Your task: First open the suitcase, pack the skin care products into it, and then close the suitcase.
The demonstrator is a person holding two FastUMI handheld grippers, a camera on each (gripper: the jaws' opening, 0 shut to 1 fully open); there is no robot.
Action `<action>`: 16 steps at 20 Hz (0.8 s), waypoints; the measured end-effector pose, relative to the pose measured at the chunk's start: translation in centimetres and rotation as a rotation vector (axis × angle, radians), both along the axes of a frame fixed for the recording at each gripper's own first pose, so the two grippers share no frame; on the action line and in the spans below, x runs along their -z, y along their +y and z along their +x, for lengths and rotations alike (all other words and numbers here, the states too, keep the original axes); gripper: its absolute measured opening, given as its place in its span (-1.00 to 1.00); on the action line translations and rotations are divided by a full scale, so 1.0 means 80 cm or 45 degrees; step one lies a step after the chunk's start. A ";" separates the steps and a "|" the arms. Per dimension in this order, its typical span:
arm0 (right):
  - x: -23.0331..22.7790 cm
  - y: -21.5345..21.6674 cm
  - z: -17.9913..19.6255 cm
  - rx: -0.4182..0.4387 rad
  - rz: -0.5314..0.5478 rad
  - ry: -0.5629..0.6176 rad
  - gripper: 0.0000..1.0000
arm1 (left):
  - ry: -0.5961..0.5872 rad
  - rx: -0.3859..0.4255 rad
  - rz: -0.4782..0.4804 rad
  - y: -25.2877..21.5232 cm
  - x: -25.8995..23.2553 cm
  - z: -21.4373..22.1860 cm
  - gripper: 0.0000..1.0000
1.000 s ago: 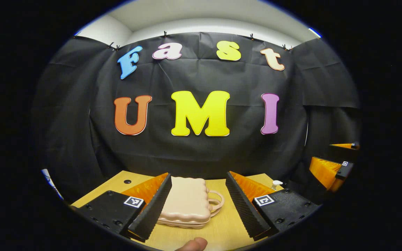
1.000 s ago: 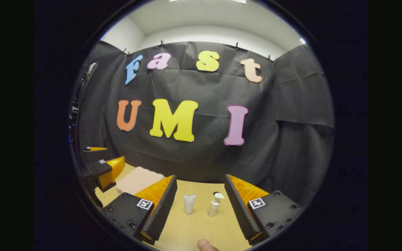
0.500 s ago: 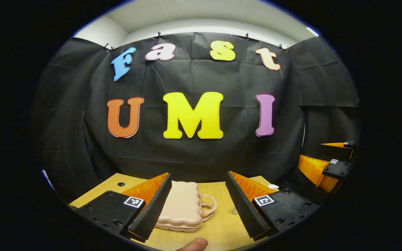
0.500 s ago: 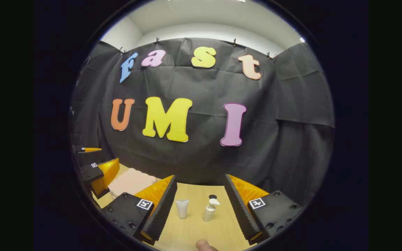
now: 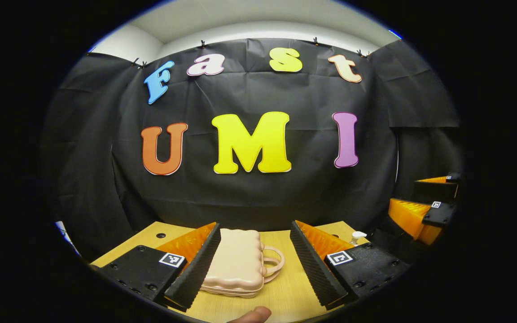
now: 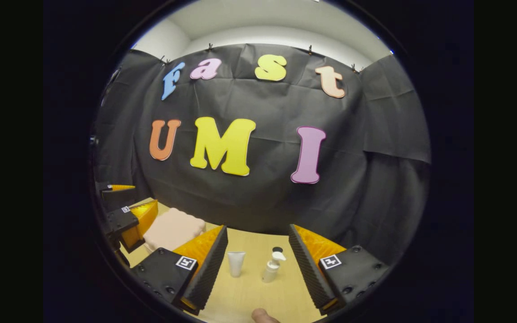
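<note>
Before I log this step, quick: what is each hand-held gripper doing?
Left hand-held gripper: open, holding nothing, suitcase ahead.
Right hand-held gripper: open, holding nothing.

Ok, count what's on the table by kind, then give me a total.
Suitcase: 1, shut, lying flat
Tube: 1, standing
Pump bottle: 1, standing
Total: 3

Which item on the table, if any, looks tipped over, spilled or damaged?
None stands out. The suitcase lies flat and shut, and the tube and pump bottle stand upright, apart, on the table.
</note>
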State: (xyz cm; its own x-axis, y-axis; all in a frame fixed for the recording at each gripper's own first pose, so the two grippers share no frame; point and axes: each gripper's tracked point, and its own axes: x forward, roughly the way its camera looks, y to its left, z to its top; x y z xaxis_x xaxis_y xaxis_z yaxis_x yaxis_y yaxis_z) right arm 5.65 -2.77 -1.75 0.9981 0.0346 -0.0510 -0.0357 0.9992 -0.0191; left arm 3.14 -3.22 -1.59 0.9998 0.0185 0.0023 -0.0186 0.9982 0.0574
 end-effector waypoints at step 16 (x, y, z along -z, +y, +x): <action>0.078 -0.107 0.004 0.099 -0.030 0.110 0.62 | 0.246 -0.053 0.671 0.007 0.173 0.091 0.95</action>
State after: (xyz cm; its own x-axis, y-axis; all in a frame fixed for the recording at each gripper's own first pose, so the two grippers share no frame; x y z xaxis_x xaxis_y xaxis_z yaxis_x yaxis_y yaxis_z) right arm 5.98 -11.30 -8.03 0.9896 -0.0447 -0.1366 0.0392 0.9983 -0.0427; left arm 10.44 -2.66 -15.42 0.9814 0.1038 -0.1615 0.0032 0.8324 0.5542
